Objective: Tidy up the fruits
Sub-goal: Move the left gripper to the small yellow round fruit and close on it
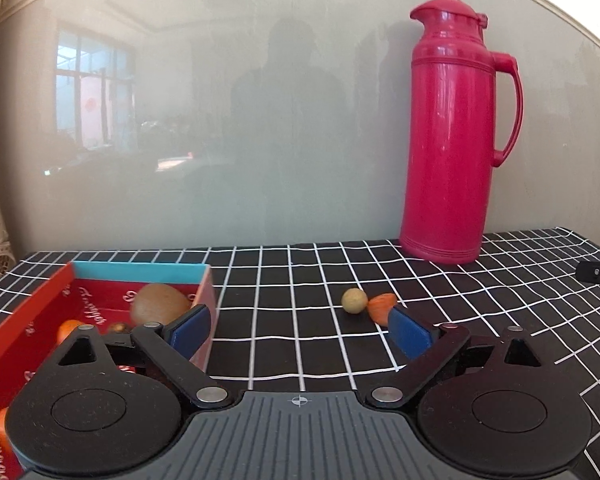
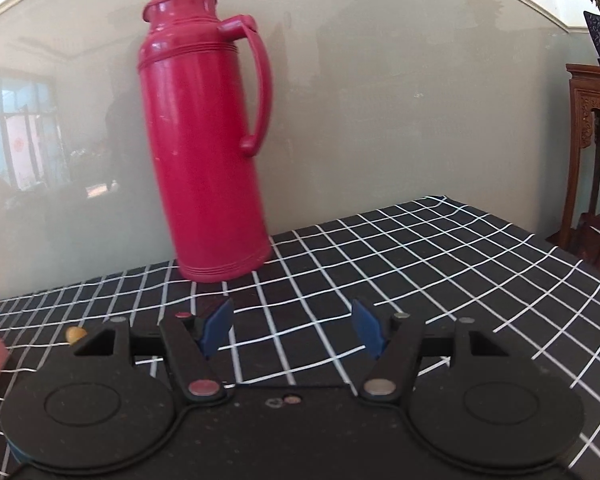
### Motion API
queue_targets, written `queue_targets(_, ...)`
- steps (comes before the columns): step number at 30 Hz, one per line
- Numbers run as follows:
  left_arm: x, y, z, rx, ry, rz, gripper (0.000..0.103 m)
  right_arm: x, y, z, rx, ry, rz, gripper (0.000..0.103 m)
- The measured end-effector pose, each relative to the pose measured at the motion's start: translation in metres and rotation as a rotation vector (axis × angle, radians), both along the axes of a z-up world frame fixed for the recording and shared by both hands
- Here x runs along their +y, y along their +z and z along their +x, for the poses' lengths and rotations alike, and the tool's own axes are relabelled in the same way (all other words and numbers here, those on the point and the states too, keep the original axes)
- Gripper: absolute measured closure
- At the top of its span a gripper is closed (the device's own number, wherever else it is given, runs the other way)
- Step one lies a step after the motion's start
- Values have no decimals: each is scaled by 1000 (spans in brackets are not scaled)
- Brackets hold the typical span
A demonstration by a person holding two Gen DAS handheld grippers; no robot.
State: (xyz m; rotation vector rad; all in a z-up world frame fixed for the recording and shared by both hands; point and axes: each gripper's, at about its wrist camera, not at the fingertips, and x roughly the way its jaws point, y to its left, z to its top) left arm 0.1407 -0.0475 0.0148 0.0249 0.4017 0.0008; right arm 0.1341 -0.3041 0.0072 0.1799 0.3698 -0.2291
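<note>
A small round yellow-green fruit point(image 1: 354, 301) and an orange, wedge-shaped fruit piece point(image 1: 381, 306) lie touching each other on the black cloth with a white grid point(image 1: 284, 320) that covers the bench, out in the open just ahead of the left claw point(image 1: 300, 334). That claw is spread wide with nothing between its blue pads point(image 1: 408, 336); the right-hand pad stands just in front of the orange piece.

To the left sits an open red cardboard box with a light-blue inner wall point(image 1: 140, 270). Inside it rest a brown oval kiwi-like fruit point(image 1: 160, 305), an orange fruit point(image 1: 69, 329) and a small dark round one point(image 1: 118, 327), partly hidden behind the claw's black linkage.

The right claw point(image 2: 294, 330) hangs above bare cloth, its blue pads apart and empty. A small yellow fruit point(image 2: 76, 334) peeks out at its left.

A tall glossy red plastic thermos jug with a handle point(image 1: 450, 140) stands upright at the bench's back edge, against a pale reflective wall panel point(image 1: 220, 120).
</note>
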Motion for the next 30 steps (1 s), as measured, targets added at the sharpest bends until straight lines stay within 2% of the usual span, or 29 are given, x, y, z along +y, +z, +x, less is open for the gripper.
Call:
queue_targets(7, -21, -13, 36, 56, -34, 8, 16, -9, -12, 16, 43, -7, -25, 38)
queue_targets(9, -24, -17, 48, 81, -39, 6, 25, -10, -13, 21, 45, -7, -44, 37)
queue_targets(12, -26, -23, 63, 99, -48, 8, 29, -15, -14, 26, 50, -26, -78, 37)
queue_targets(16, -30, -30, 83, 126, -54, 18, 33, -25, -13, 31, 56, -94, -131, 34)
queue_targets(19, -30, -34, 93, 140, -48, 11, 41, -33, -11, 32, 58, -190, -216, 31)
queue_targets(22, -30, -38, 103, 150, -51, 3, 42, -45, -8, 32, 50, -227, -192, 30)
queue_targets(25, -31, -40, 113, 169, -59, -19, 48, -54, -7, 32, 45, -232, -149, 28)
queue_targets(30, -35, -40, 119, 183, -61, -19, 53, -60, -12, 36, 72, -234, -138, 27)
